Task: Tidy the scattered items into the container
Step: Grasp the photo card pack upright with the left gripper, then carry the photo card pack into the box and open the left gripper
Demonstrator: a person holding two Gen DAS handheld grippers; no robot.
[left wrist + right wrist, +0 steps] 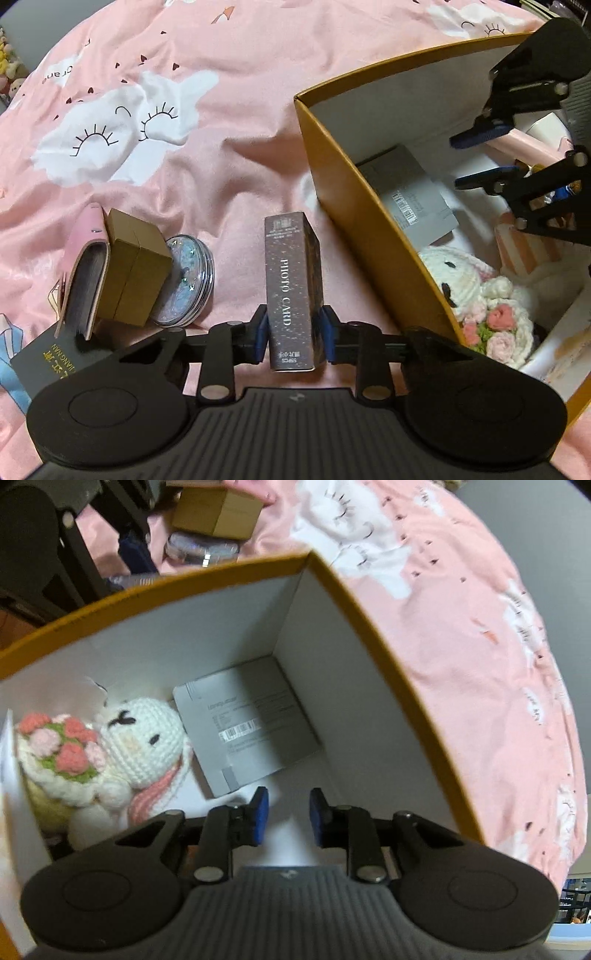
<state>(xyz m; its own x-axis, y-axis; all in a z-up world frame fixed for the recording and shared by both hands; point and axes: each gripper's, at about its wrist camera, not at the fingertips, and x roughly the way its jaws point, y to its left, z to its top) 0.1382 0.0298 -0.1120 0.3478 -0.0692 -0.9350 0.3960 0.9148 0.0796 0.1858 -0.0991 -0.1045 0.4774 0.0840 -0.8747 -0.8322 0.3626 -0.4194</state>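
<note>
My left gripper (293, 332) is shut on a dark speckled "PHOTO CARD" box (291, 273), gripping its near end over the pink bedspread, just left of the yellow container (369, 229). My right gripper (289, 812) is inside the container (373, 605), above its white floor. Its blue pads (260, 808) stand a narrow gap apart with nothing between them. In the left wrist view the right gripper (456, 161) shows at the container's far side. A grey flat box (251, 731) and a crochet bunny with a bouquet (144, 738) lie inside.
On the bedspread to the left lie a pink binder (85, 266), a tan box (133, 266), a round clear case (192, 280) and a black booklet (48, 358). A pink-striped item (524, 247) lies in the container. The tan box (218, 513) shows beyond the rim.
</note>
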